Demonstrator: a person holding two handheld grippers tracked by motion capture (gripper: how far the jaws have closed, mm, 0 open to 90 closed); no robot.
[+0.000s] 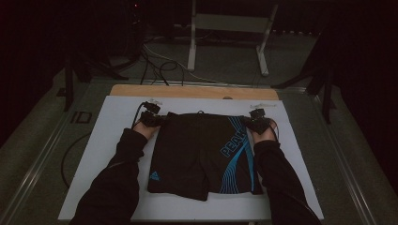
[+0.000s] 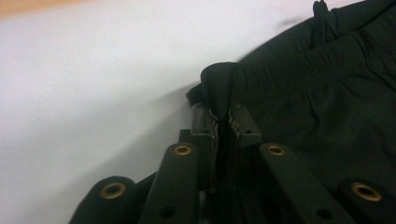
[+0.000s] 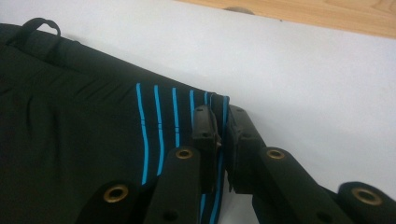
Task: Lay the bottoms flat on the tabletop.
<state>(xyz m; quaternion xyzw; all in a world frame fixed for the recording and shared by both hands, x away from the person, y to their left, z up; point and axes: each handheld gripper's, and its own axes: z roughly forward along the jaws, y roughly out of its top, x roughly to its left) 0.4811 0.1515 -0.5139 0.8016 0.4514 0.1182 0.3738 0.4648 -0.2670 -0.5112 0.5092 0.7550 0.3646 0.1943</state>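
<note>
Black shorts [image 1: 202, 150] with blue stripes and lettering lie on a white board [image 1: 117, 140] edged in tan wood.

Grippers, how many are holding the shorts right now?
2. The left gripper pinches the shorts' waistband at its left corner; the right gripper clamps the blue-striped right corner.

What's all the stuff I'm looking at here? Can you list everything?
Shorts: one, black with blue stripes and lettering, flat on the board, waistband far from the person.
Board: one, white, on the table.
Wooden strip: one, tan, along the board's far edge.
Frame: one, white, on the floor beyond the table.
Cables: several, dark, on the floor.
Left gripper: black, shut on the waistband's corner.
Right gripper: black, shut on the striped corner.
Sleeves: two, black.
</note>
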